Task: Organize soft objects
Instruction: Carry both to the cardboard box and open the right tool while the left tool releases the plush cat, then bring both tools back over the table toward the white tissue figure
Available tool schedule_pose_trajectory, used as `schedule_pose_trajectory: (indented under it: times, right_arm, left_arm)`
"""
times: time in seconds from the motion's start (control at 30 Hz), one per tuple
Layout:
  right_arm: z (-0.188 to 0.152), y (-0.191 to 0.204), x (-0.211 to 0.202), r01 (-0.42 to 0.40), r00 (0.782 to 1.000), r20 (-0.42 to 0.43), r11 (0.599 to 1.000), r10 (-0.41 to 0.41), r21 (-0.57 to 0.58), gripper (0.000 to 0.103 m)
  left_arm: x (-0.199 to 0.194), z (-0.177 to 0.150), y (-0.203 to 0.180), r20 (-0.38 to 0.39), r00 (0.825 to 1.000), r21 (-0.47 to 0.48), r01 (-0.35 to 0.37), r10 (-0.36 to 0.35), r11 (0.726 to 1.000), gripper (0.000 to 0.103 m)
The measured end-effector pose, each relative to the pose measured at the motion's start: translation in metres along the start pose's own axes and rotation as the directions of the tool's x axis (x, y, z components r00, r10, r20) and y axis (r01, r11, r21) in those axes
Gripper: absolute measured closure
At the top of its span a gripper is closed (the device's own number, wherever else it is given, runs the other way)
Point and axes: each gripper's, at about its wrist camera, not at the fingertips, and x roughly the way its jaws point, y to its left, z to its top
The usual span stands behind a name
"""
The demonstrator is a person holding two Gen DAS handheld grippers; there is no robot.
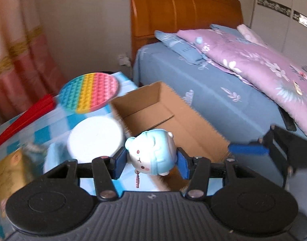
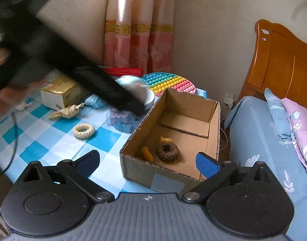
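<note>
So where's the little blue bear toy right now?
In the left wrist view the blue bear toy sits low centre, pinched in the left claw, just in front of the open cardboard box, right of the white round container.

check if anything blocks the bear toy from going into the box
Nothing visible does. The left tool holds the bear toy at the open box, which holds only a scrunchie and small orange pieces.
</note>
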Motion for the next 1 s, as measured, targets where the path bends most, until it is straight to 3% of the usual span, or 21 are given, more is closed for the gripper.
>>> schedule_pose_trajectory:
  times: [0.23,0.3,0.33,0.37,0.8,1.0]
  right_arm:
    - [-0.003,0.000,-0.004,-0.001,1.000,-0.004,1.000,0.001,0.011,0.000]
    - [-0.004,0.000,-0.004,0.005,1.000,-0.008,1.000,-0.005,0.014,0.000]
    - [-0.005,-0.001,-0.004,0.008,1.000,-0.011,1.000,-0.007,0.016,0.000]
    - [-0.004,-0.002,-0.004,0.011,1.000,-0.013,1.000,-0.011,0.019,0.000]
    - [-0.002,0.010,-0.005,-0.005,1.000,-0.015,1.000,0.005,0.000,0.000]
    - [0.004,0.019,-0.008,-0.006,1.000,-0.007,1.000,0.005,-0.023,0.000]
  left_arm:
    - [0.038,0.025,-0.024,-0.041,0.999,0.062,0.038,-0.036,0.997,0.048]
    - [0.042,0.028,-0.025,-0.029,0.999,0.065,0.046,-0.045,0.997,0.035]
    - [0.043,0.029,-0.025,-0.026,0.999,0.059,0.049,-0.047,0.997,0.022]
    - [0.043,0.029,-0.025,-0.017,0.999,0.052,0.047,-0.046,0.998,0.019]
    - [0.002,-0.006,0.011,0.027,0.999,-0.041,-0.028,0.029,0.999,0.015]
    - [-0.031,-0.036,0.034,0.064,0.987,-0.091,-0.142,0.148,0.986,0.015]
